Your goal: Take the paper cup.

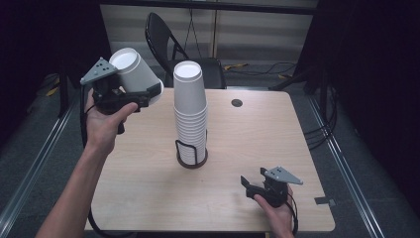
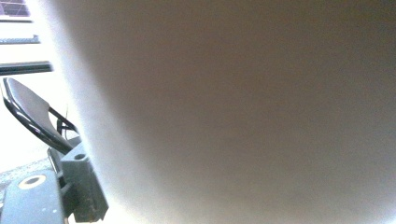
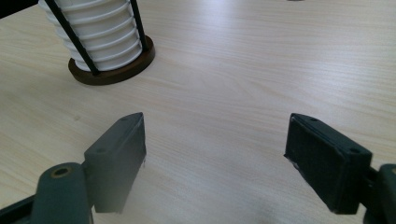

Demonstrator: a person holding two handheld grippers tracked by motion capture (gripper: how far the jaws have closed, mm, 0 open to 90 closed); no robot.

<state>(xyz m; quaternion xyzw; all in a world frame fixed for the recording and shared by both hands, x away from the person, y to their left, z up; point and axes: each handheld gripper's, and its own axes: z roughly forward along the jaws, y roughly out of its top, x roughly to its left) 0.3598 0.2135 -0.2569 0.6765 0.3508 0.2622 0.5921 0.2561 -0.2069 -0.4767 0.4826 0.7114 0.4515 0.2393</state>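
Note:
A tall stack of white paper cups stands upside down in a round dark holder with wire uprights at the table's middle; its lower cups and base appear at the top left of the right gripper view. My left gripper is raised above the table's far left corner, shut on a single white paper cup that lies tilted, its wall close against the left gripper view's camera. My right gripper rests low near the front right edge, open with nothing between its fingers.
A black folding chair stands behind the table. A small dark round grommet sits in the wooden tabletop at the back right. Cables run on the floor at the right.

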